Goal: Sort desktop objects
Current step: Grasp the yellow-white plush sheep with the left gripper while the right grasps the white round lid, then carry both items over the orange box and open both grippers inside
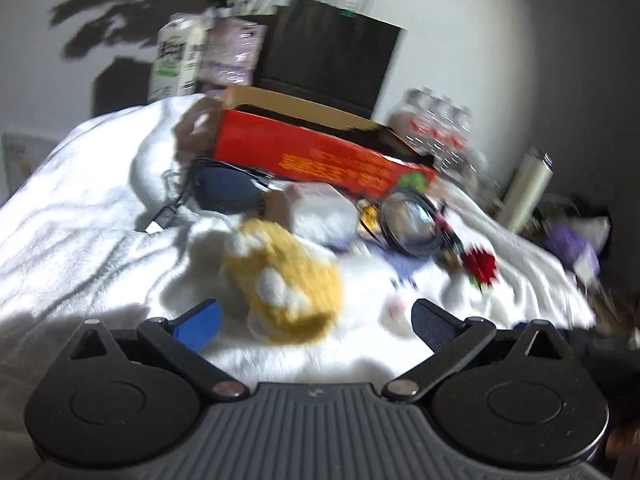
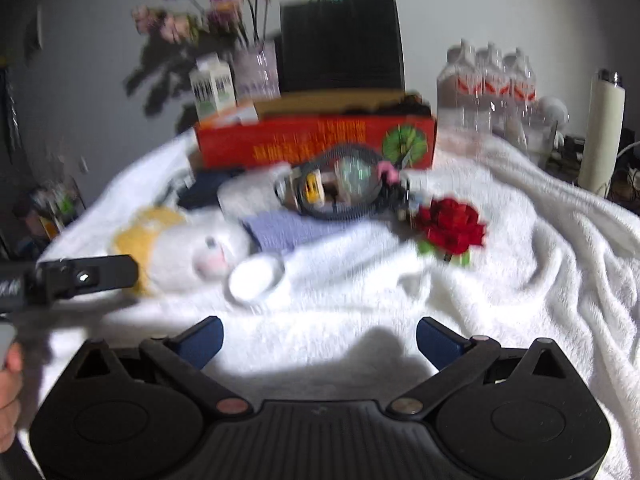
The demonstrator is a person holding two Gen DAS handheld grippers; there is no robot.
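Observation:
A yellow and white plush toy (image 1: 284, 280) lies on the white blanket (image 1: 80, 240), just ahead of my open left gripper (image 1: 316, 322); it shows in the right wrist view (image 2: 180, 248) too. A red open box (image 1: 320, 156) (image 2: 316, 140) stands behind. In front of it lie a round coil of black cable (image 1: 412, 220) (image 2: 344, 184), a red brick rose (image 1: 480, 266) (image 2: 450, 226), a lilac cloth (image 2: 288, 230), a white round object (image 2: 256, 278) and a dark blue pouch (image 1: 224, 192). My right gripper (image 2: 320, 340) is open and empty above bare blanket. The left gripper's arm (image 2: 80, 276) shows at the left.
Behind the box stand a black paper bag (image 1: 332, 52) (image 2: 340, 40), milk cartons (image 1: 178, 60) (image 2: 212, 86), a vase of flowers (image 2: 256, 64) and packed water bottles (image 1: 436, 124) (image 2: 488, 84). A cream tumbler (image 1: 528, 188) (image 2: 602, 128) stands at the right edge. Both views are blurred.

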